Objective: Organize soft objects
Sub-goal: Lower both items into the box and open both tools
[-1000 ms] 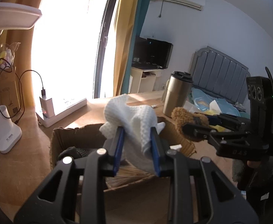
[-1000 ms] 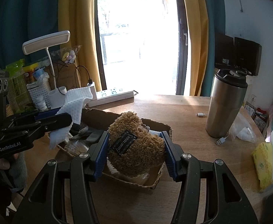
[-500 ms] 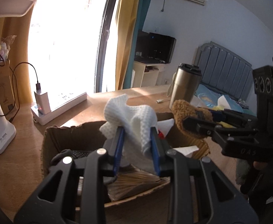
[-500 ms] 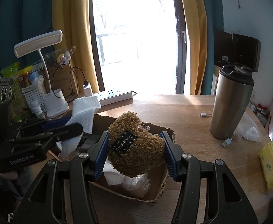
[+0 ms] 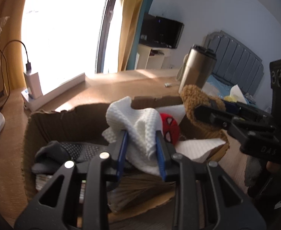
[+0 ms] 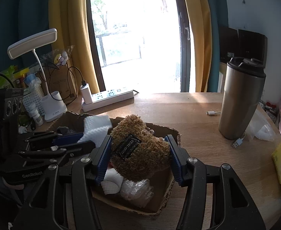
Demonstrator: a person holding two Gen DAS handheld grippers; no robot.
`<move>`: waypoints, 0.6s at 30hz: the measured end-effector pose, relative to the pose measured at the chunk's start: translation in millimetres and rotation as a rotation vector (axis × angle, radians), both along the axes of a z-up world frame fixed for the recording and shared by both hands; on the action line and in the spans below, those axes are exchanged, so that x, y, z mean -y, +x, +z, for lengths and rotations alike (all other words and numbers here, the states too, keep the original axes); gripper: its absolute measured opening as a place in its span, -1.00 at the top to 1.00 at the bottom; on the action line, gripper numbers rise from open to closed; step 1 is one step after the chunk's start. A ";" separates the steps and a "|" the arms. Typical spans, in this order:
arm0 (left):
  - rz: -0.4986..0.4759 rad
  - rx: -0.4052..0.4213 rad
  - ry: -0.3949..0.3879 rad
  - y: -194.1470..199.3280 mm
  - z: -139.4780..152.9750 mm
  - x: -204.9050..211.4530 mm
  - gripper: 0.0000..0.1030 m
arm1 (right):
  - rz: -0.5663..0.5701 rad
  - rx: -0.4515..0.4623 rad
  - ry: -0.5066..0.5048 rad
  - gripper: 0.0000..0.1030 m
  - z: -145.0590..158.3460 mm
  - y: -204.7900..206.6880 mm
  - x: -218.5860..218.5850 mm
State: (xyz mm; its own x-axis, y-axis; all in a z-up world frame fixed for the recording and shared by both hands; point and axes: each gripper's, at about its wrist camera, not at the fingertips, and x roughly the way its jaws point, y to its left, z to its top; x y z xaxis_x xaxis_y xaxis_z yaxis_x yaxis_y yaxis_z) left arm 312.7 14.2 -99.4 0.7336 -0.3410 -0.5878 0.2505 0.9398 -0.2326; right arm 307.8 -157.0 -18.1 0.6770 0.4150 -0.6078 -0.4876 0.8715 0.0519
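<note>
Left gripper (image 5: pixel 142 147) pinches a white cloth (image 5: pixel 138 126) over the cardboard box (image 5: pixel 50 118) at centre frame, a red spider-face toy (image 5: pixel 170 127) just behind it. Right gripper (image 6: pixel 138 157) squeezes a brown plush (image 6: pixel 140 149) above the box's right side (its black label is unreadable). "GenRobot" shows lower left in the right wrist view.

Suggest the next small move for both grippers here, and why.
Probably open both and let go: the left gripper holds the white cloth and the right gripper the brown plush, both already over the cardboard box.
</note>
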 end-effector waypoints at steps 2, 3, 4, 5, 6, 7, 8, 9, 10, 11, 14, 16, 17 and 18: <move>-0.009 -0.037 0.010 4.0 -5.8 2.1 0.41 | -0.001 -0.003 0.001 -0.12 -1.3 0.5 -0.1; -0.009 -0.049 0.010 5.5 -7.9 2.4 0.36 | -0.001 -0.004 0.001 -0.12 -2.2 0.9 -0.3; -0.008 -0.055 0.009 6.2 -9.4 2.3 0.33 | 0.000 -0.005 0.000 -0.12 -2.9 1.3 -0.6; -0.006 -0.058 0.007 6.5 -10.2 1.9 0.32 | -0.001 -0.006 -0.003 -0.12 -4.1 1.7 -1.0; -0.005 -0.062 0.002 6.8 -10.1 1.4 0.30 | -0.001 -0.006 -0.005 -0.12 -5.0 1.9 -1.5; -0.004 -0.063 0.000 6.9 -10.3 1.1 0.19 | -0.001 -0.007 -0.007 -0.12 -5.8 2.4 -1.9; -0.002 -0.062 0.000 7.2 -10.3 1.2 0.07 | -0.001 -0.008 -0.008 -0.12 -6.8 3.0 -2.5; 0.001 -0.064 -0.001 7.2 -10.8 0.7 -0.09 | 0.000 -0.011 -0.010 -0.12 -7.9 3.7 -3.5; 0.001 -0.066 -0.007 7.6 -11.3 0.2 -0.10 | 0.001 -0.013 -0.011 -0.12 -8.9 4.4 -4.3; -0.002 -0.066 -0.015 7.2 -11.6 -0.8 -0.11 | 0.003 -0.014 -0.012 -0.12 -10.2 5.0 -5.1; 0.000 -0.062 -0.011 5.8 -10.3 -0.8 -0.12 | 0.003 -0.016 -0.019 -0.13 -13.3 5.6 -6.9; 0.003 -0.057 -0.009 4.5 -9.2 -1.2 -0.13 | 0.003 -0.020 -0.025 -0.16 -16.5 6.5 -8.7; 0.005 -0.053 -0.006 3.8 -8.3 -1.3 -0.13 | 0.005 -0.025 -0.030 -0.19 -18.3 7.0 -9.6; 0.005 -0.050 -0.005 3.6 -7.6 -1.2 -0.14 | 0.009 -0.031 -0.036 -0.20 -19.9 7.0 -10.8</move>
State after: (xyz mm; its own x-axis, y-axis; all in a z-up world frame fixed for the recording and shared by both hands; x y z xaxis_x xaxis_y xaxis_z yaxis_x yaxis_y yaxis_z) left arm 316.4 15.4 -107.1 0.7049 -0.3402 -0.6225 0.2333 0.9399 -0.2494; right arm 314.8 -146.2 -38.0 0.6542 0.3987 -0.6427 -0.4942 0.8686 0.0359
